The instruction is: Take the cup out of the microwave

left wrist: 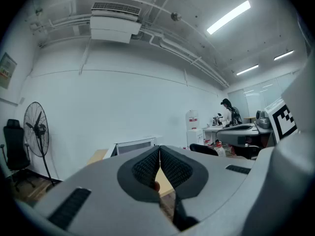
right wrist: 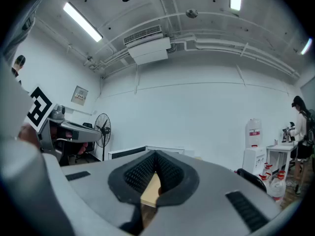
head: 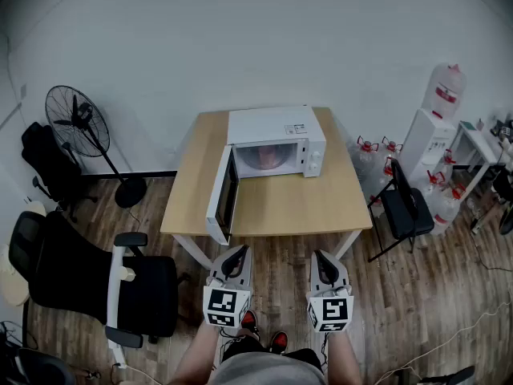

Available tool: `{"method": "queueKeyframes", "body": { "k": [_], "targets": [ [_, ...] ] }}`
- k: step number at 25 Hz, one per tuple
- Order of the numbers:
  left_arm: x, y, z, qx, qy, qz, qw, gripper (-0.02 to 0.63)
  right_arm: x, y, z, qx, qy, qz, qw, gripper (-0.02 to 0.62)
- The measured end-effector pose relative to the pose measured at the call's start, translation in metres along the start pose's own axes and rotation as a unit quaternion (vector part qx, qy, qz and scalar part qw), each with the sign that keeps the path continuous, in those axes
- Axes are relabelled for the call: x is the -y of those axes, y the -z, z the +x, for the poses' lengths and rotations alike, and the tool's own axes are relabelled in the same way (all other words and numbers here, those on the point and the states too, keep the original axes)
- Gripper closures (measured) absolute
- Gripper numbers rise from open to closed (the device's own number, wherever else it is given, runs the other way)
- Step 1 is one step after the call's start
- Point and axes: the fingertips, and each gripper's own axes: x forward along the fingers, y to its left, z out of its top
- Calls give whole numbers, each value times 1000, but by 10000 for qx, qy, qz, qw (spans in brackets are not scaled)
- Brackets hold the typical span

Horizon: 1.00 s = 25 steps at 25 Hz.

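A white microwave (head: 276, 139) stands on the wooden table (head: 321, 203), its door (head: 222, 199) swung open to the left. Inside it a pinkish cup (head: 265, 158) shows dimly. My left gripper (head: 236, 254) and right gripper (head: 321, 258) hover side by side in front of the table's near edge, well short of the microwave. Both are shut with nothing between the jaws. In the left gripper view the left gripper (left wrist: 159, 149) has its pads pressed together, with the microwave (left wrist: 134, 145) low ahead. The right gripper (right wrist: 155, 154) looks the same in its own view.
A black office chair (head: 96, 279) stands at the left, with a floor fan (head: 80, 123) behind it. A black chair (head: 405, 207) sits by the table's right side, near a water dispenser (head: 429, 135) and several bottles. A person (left wrist: 231, 114) works at a far desk.
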Motion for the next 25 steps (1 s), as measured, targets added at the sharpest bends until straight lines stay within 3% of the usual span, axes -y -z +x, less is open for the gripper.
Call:
{"method": "queueKeyframes", "body": {
  "k": [14,25],
  "targets": [
    [16,4,14,-60,56,-46,10000,583,25,9,-9,-51,126,83,9999,577],
    [11,5,76,-106,145,-87,9998,583,58,21,30,-137,226,100,9996,577]
  ]
}}
